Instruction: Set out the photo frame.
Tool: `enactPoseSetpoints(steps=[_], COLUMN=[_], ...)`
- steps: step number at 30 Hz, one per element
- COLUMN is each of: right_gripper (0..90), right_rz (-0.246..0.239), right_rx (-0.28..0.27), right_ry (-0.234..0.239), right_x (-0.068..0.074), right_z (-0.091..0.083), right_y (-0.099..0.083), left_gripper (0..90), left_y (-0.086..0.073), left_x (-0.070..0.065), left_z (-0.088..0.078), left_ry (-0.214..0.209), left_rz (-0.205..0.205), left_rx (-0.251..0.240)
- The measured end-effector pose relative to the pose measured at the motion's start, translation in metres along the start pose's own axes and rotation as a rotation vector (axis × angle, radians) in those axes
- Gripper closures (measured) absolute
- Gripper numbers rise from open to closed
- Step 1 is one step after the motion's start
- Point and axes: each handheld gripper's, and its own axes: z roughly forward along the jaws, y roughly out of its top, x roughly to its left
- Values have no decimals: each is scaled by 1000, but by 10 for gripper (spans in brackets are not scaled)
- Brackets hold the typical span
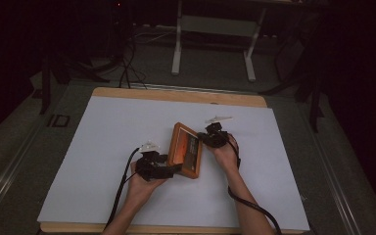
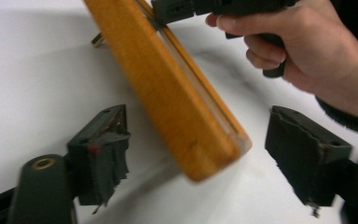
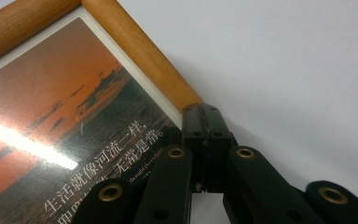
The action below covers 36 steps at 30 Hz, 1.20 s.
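Observation:
A wooden picture frame (image 1: 186, 150) with an orange sunset print and Chinese text (image 3: 51, 116) sits mid-table, tilted up on one side. My right gripper (image 1: 203, 138) is shut on the frame's right rail (image 3: 135, 51), its jaws pinched together at the wood's edge (image 3: 207, 130). My left gripper (image 1: 174, 169) is at the frame's near left corner. In the left gripper view its jaws stand wide open (image 2: 203, 144) with the frame's corner (image 2: 177, 102) between them, and the pads (image 2: 102, 144) are clear of the wood. The right gripper (image 2: 177, 9) and its hand appear beyond.
A white sheet (image 1: 112, 147) covers the wooden table (image 1: 176, 94). Black cables (image 1: 122, 191) trail from both grippers toward the near edge. Behind the table stand a white desk frame (image 1: 213, 29) and floor cables in a dark room.

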Motion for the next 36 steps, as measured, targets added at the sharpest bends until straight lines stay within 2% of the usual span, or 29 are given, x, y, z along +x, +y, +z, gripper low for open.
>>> enactPoseSetpoints(steps=[3,4,9,16,22,36], right_gripper=[899,899,899,899,899,899], right_rz=[1,1,0,-1,-4,-7], right_rx=[0,0,0,1,3,6], right_ry=[1,1,2,0,0,4], right_x=[0,0,0,0,0,-1], right_z=[0,0,0,0,0,0], right_y=[0,0,0,0,0,1], left_gripper=[278,325,415,441,473,505], left_y=[2,3,4,5,5,5], left_x=[-2,-4,-5,-3,-5,-5], left_z=[6,8,14,19,25,25], left_ry=[4,10,32,27,36,34], left_rz=[6,6,-15,-67,-75,-98], left_rx=[13,16,29,35,50,52])
